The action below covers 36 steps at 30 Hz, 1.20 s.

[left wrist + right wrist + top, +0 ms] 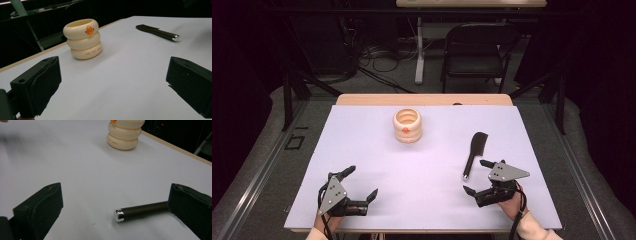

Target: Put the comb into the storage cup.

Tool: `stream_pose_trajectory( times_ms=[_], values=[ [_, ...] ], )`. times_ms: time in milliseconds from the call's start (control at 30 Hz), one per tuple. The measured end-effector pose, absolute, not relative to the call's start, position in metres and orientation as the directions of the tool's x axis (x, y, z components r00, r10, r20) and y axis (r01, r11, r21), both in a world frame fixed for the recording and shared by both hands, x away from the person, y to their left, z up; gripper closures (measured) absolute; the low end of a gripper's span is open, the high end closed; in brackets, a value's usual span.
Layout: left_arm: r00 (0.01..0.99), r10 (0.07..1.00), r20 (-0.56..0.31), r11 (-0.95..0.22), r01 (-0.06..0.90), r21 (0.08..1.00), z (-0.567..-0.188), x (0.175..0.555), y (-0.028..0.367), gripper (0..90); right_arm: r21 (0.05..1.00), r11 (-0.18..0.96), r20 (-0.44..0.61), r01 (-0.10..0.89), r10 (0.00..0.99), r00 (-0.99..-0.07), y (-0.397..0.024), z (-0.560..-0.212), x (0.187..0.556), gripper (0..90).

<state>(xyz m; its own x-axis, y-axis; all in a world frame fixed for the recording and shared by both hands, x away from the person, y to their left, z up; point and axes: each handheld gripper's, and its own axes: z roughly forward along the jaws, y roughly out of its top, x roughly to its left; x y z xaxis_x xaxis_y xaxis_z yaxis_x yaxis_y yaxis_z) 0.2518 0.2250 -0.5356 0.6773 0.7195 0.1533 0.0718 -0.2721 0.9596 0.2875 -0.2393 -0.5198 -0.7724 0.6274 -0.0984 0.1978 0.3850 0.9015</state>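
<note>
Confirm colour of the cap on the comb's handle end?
Shiny silver cap, on the dark comb; clearest in the right gripper view.

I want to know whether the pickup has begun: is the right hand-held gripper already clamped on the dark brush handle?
No, the right hand-held gripper is wide open, with the brush handle lying on the table between its jaws.

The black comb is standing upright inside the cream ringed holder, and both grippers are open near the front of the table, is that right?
Not quite. The black comb lies flat on the table, apart from the cream ringed holder, as the high view shows. The left gripper and right gripper are indeed open near the front.
</note>
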Motion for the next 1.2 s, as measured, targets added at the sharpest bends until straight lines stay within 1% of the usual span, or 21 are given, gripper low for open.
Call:
stream_pose_trajectory(
  times_ms=[1200],
  values=[
    [0.676, 0.719, 0.159, -0.278, 0.070, 0.958, -0.536, 0.252, 0.225, 0.1, 0.880, 0.411, -0.081, 0.239, 0.624, -0.777, -0.221, -0.523, 0.319, 0.0]
  ],
)
